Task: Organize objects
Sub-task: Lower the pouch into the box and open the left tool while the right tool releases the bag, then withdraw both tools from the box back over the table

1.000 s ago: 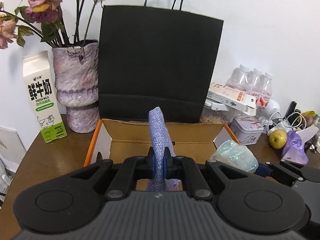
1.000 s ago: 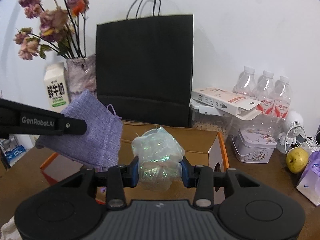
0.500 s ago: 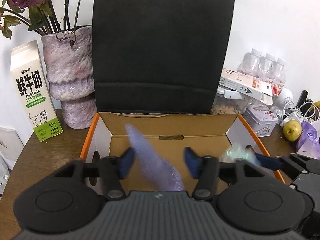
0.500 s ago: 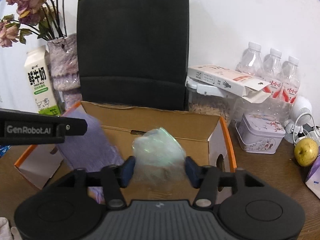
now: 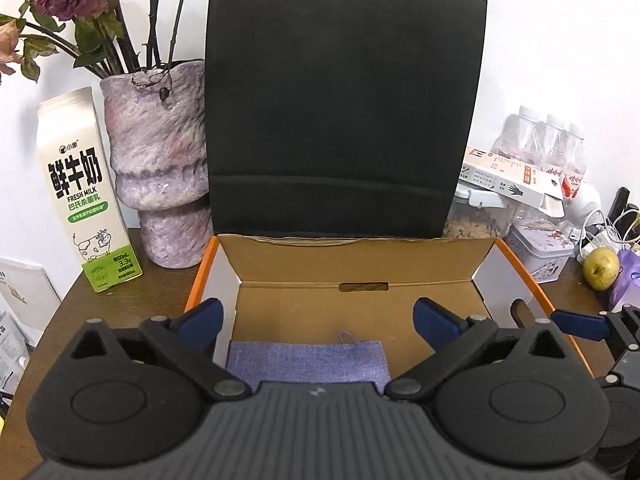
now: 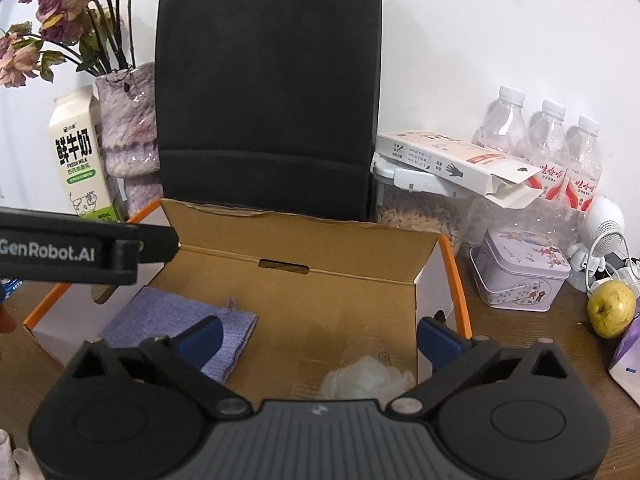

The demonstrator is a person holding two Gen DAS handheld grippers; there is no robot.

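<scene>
An open cardboard box (image 5: 360, 256) with orange edges sits on the brown table; it also shows in the right wrist view (image 6: 296, 240). A purple cloth pouch (image 5: 306, 362) lies flat on the box floor at its left; it also shows in the right wrist view (image 6: 168, 320). A pale iridescent plastic bag (image 6: 366, 376) lies on the box floor at the right. My left gripper (image 5: 318, 318) is open and empty above the pouch. My right gripper (image 6: 318, 336) is open and empty above the bag.
A black paper bag (image 5: 340, 112) stands behind the box. A milk carton (image 5: 86, 196) and a vase (image 5: 160, 168) with dried flowers stand at the left. A tin (image 6: 520, 276), water bottles (image 6: 548, 148), a grain container (image 6: 420, 216), a white carton (image 6: 452, 164) and a pear (image 6: 610, 314) stand at the right.
Both grippers opened. The purple pouch dropped from my left gripper and the plastic bag dropped from my right gripper; both now lie on the box floor.
</scene>
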